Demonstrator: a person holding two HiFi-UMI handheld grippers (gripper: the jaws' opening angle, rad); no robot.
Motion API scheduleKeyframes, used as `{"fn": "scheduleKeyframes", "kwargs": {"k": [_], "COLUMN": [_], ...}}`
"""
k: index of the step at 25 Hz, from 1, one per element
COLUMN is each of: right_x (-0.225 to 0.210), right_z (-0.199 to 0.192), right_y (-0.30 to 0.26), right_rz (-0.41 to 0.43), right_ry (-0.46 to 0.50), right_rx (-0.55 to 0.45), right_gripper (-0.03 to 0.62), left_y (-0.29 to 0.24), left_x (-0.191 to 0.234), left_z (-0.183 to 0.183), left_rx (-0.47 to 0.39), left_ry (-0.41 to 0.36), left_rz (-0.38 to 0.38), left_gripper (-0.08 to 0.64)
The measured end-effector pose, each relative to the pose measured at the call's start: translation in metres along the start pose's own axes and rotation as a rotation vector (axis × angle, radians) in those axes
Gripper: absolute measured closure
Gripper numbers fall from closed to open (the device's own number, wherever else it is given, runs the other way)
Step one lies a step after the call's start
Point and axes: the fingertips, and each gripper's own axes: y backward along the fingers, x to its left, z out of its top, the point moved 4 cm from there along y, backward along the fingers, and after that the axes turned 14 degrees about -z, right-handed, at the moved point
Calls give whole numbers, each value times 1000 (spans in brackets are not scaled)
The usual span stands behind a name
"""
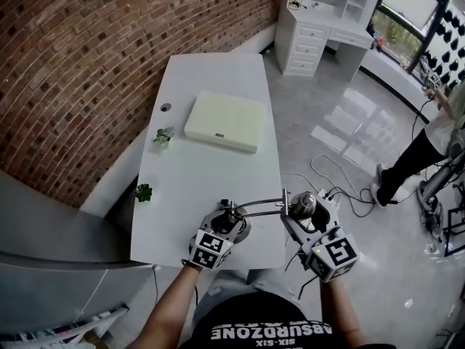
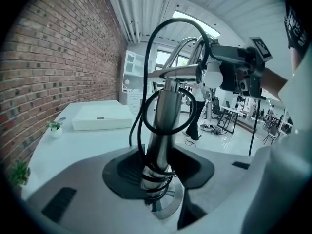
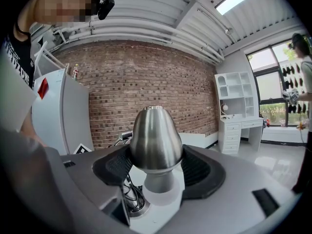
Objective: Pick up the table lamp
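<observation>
A long white tabletop (image 1: 211,86) runs away from the person beside a red brick wall (image 1: 87,57). At its near edge, toward the near right corner, stands a silver metal table lamp (image 2: 161,126) with a round base, an upright post and a thin curved arm. The arm reaches across to the tabletop's right edge, where it ends in a polished, egg-shaped metal shade (image 3: 155,138). A black cord (image 2: 146,72) loops round the post and is wound tightly near its foot. The left tool (image 1: 231,224) has its jaws partly closed, and both dark pads press against the lower post just above the base. The right tool (image 3: 156,172) is closed on the lamp's shade, with one ribbed pad on either side of its narrow neck. So both tools hold the lamp at once; whether the base rests on the tabletop or is just clear of it cannot be told. Farther along, near the middle of the tabletop, lies a flat cream rectangular box (image 1: 224,121). Beside its left end is a small green plant in a white pot (image 1: 163,135), and a second small green plant (image 1: 144,192) sits at the left edge. Off the right edge, on the glossy grey floor (image 1: 349,122), lie loose cables (image 1: 341,189), and a person in dark trousers (image 1: 410,158) stands well apart.
</observation>
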Motion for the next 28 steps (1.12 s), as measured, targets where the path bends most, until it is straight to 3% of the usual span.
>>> {"fn": "scheduleKeyframes", "kwargs": {"k": [6, 16, 28], "right_x": [2, 2, 1], "right_z": [1, 5, 21], "right_y": [0, 1, 3], "right_rz": [4, 18, 36], "right_ry": [4, 22, 16], "right_rx": [-2, 15, -34], "right_gripper": [298, 298, 298], "left_y": [0, 5, 14], "left_x": [1, -5, -9], "left_z": [-1, 6, 20], "left_rx": [41, 35, -5], "left_ry": [-20, -15, -37], "left_rz": [-10, 9, 27], "left_gripper": [403, 405, 405]}}
